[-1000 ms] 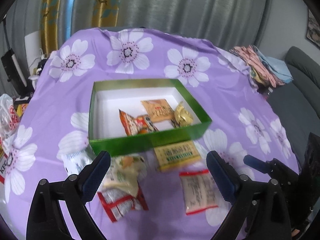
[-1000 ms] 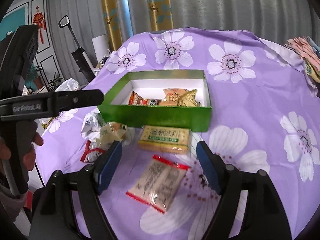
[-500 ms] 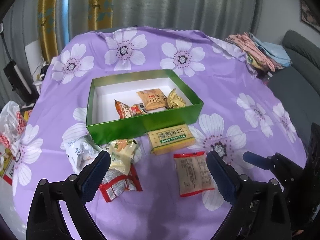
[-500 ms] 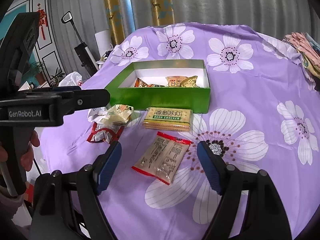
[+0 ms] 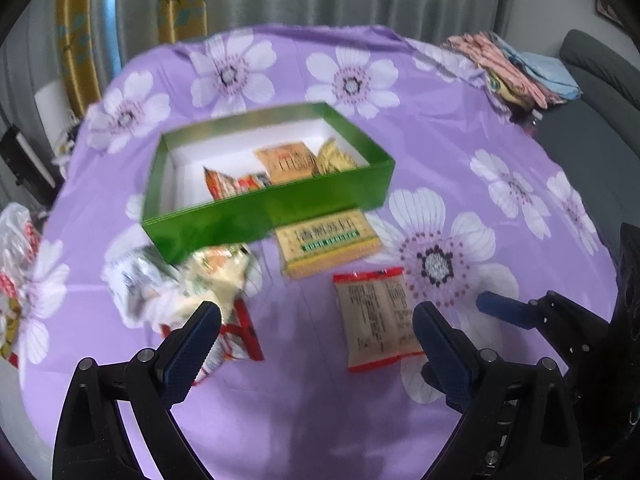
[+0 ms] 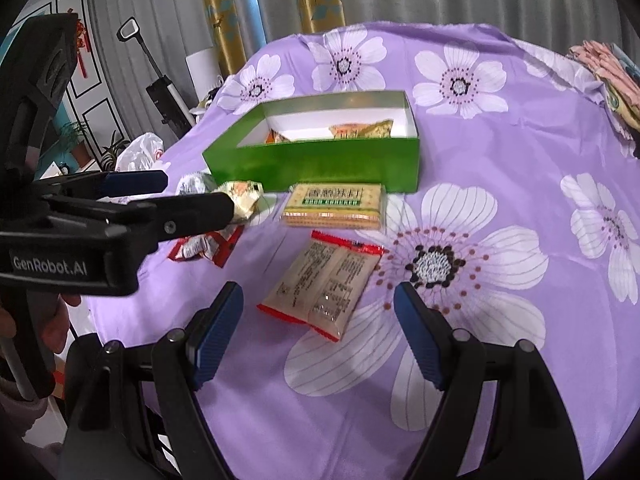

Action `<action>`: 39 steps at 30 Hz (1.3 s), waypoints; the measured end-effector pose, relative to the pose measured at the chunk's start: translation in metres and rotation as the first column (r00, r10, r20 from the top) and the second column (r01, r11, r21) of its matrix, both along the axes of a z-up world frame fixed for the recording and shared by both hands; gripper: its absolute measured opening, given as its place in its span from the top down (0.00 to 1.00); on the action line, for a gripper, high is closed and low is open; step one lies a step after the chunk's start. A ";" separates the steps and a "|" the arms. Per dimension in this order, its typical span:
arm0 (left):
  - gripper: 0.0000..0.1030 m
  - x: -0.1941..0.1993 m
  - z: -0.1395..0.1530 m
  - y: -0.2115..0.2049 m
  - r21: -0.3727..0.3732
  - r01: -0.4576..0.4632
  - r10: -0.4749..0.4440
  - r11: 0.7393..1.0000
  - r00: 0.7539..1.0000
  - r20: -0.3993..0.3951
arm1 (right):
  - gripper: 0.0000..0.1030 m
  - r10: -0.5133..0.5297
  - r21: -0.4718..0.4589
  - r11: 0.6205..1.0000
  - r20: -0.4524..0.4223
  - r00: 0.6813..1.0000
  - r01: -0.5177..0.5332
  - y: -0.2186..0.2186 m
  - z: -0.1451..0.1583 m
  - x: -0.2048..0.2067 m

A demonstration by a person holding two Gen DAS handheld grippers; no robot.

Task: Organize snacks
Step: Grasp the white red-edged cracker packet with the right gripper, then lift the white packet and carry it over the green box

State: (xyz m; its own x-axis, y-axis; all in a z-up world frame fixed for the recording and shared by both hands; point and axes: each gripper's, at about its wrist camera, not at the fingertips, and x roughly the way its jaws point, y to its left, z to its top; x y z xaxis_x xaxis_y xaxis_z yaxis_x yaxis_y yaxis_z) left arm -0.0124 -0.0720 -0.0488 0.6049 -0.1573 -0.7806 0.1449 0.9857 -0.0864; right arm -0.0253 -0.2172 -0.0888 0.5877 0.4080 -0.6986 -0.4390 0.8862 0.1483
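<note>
Both grippers have pulled back from the green box [image 6: 320,160], jaws wide and empty; the right gripper [image 6: 318,320] now frames the red-edged snack packet [image 6: 324,286] (likely next), soda crackers [image 6: 334,205] beyond.

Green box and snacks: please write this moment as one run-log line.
left tongs: open, empty | right tongs: open, empty | green box: some snacks inside | soda cracker pack: outside, beside box | red-edged packet: on cloth

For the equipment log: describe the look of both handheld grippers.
The left gripper and the right gripper share one build: matte black plastic frames with silver screws, and two fingers faced with ribbed blue pads. White "GenRobot.AI" lettering marks the left one's side. No cables show.
</note>
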 end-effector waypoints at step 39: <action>0.44 0.035 -0.069 -0.009 -0.283 0.077 -0.138 0.956 0.970 -0.202 | 0.56 0.078 -0.015 0.997 -0.073 0.994 -0.080 0.020 -0.049 0.037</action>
State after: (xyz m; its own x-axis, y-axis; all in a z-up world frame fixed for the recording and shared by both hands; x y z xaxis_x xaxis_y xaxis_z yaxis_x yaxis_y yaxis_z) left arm 0.0227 -0.0808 -0.1182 0.3935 -0.4358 -0.8095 0.1967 0.9000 -0.3890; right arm 0.0117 -0.1975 -0.1380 0.5019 0.4382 -0.7457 -0.4965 0.8519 0.1665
